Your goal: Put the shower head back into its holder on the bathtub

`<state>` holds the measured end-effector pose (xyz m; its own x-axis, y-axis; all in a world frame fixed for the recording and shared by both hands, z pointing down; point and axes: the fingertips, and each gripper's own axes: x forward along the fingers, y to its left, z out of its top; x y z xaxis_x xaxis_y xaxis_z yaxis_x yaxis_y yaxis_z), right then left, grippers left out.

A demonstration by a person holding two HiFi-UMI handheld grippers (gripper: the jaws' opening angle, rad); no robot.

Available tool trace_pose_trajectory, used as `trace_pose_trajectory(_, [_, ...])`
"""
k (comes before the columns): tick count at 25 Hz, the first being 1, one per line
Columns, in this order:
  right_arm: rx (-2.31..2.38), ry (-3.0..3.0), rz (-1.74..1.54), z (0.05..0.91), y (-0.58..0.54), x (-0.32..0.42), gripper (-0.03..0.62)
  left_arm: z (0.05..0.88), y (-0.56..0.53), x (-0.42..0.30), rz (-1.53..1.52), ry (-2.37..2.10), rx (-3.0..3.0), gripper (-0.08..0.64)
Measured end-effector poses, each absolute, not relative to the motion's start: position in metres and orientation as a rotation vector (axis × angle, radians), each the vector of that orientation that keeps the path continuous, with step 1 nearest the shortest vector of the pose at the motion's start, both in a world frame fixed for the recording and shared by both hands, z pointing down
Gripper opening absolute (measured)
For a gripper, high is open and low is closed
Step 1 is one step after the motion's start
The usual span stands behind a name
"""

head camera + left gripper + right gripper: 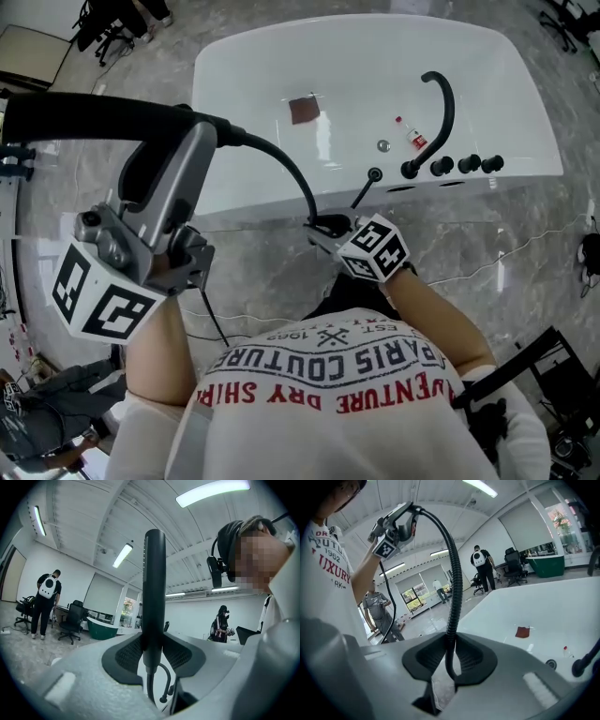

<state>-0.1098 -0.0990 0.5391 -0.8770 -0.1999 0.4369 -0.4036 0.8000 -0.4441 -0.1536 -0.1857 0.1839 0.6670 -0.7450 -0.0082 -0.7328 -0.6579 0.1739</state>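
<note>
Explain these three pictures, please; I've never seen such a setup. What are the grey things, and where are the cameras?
There is no robot here: a person holds a grey two-jaw gripper in each hand. One camera sits on the person's head and looks down at the white bathtub, with its black curved faucet, black knobs and a small brown square patch inside. The other two cameras ride on the grippers and look along their jaws. The left gripper is shut on the long black shower head. The right gripper is shut on the black ribbed hose that runs from it.
</note>
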Motion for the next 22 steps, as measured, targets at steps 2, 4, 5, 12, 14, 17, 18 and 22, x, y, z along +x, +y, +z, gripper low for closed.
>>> trace_pose_trajectory(2, [0.535, -2.638, 0.743, 0.520, -0.112, -0.087, 0.066, 0.176, -0.185, -0.153, -0.160, -1.215, 2.728, 0.137])
trace_pose_trajectory(4, [0.633, -2.666, 0.720, 0.491, -0.127, -0.061, 0.066, 0.161, -0.185, -0.149, -0.205, -1.200, 2.737, 0.137])
trace_pose_trajectory(5, [0.682, -2.681, 0.709, 0.473, -0.134, -0.049, 0.066, 0.151, -0.184, -0.148, -0.219, -1.191, 2.741, 0.137])
trace_pose_trajectory(12, [0.982, -2.704, 0.608, 0.415, -0.196, 0.013, 0.066, 0.144, -0.195, -0.143, -0.224, -1.142, 2.751, 0.135])
trace_pose_trajectory(14, [1.035, -2.698, 0.592, 0.397, -0.208, 0.030, 0.066, 0.135, -0.203, -0.135, -0.230, -1.127, 2.749, 0.135])
trace_pose_trajectory(17, [1.116, -2.696, 0.546, 0.374, -0.214, 0.045, 0.066, 0.124, -0.199, -0.132, -0.271, -1.106, 2.759, 0.135])
trace_pose_trajectory(18, [1.145, -2.690, 0.521, 0.379, -0.217, 0.050, 0.066, 0.132, -0.197, -0.134, -0.304, -1.098, 2.758, 0.133])
trace_pose_trajectory(22, [1.215, -2.679, 0.451, 0.394, -0.238, 0.062, 0.066, 0.162, -0.207, -0.140, -0.405, -1.092, 2.739, 0.133])
